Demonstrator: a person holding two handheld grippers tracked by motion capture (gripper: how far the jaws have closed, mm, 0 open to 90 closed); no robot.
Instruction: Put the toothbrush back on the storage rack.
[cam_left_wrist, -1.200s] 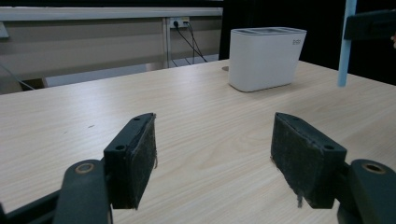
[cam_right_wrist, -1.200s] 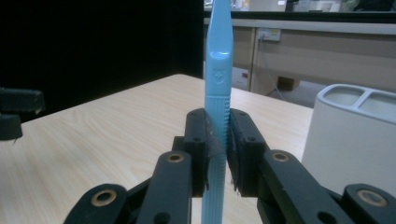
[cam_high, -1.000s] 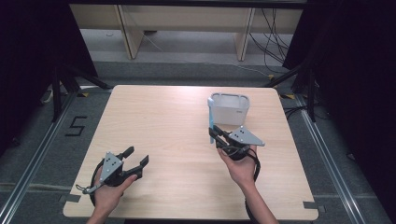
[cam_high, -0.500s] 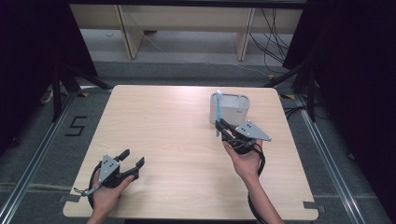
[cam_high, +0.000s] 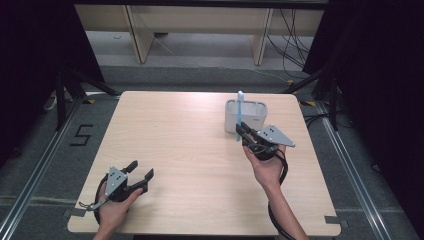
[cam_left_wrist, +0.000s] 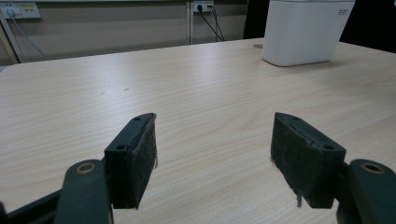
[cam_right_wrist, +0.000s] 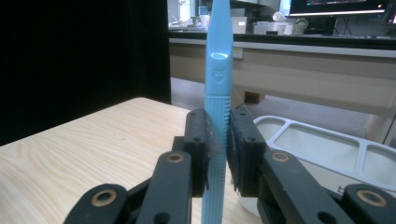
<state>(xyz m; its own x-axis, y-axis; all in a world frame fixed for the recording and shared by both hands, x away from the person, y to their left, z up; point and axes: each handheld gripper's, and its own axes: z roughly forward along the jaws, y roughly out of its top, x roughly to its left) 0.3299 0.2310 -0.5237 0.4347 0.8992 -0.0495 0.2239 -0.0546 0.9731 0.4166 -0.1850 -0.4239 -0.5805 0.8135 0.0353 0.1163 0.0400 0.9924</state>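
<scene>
A light-blue toothbrush (cam_high: 239, 111) stands nearly upright, and my right gripper (cam_high: 240, 131) is shut on its ribbed handle. In the right gripper view the toothbrush (cam_right_wrist: 218, 70) rises between the pressed pads of my right gripper (cam_right_wrist: 218, 127); its head is cut off at the top. Just behind it sits a white holder (cam_high: 255, 103) with several compartments (cam_right_wrist: 322, 142) on the table's far right. Near the front left edge, my left gripper (cam_high: 141, 170) rests low and open, with nothing between the jaws of the left gripper (cam_left_wrist: 214, 151).
The light wooden table (cam_high: 180, 135) has bare room across its middle and left. From the left gripper view the white holder (cam_left_wrist: 303, 30) stands far off at the upper right. Desks, cables and dark curtains lie beyond the table's far edge.
My right gripper has lifted a little and shifted toward the holder, and the toothbrush now stands upright against the holder's front. The left gripper has stayed about where it was.
</scene>
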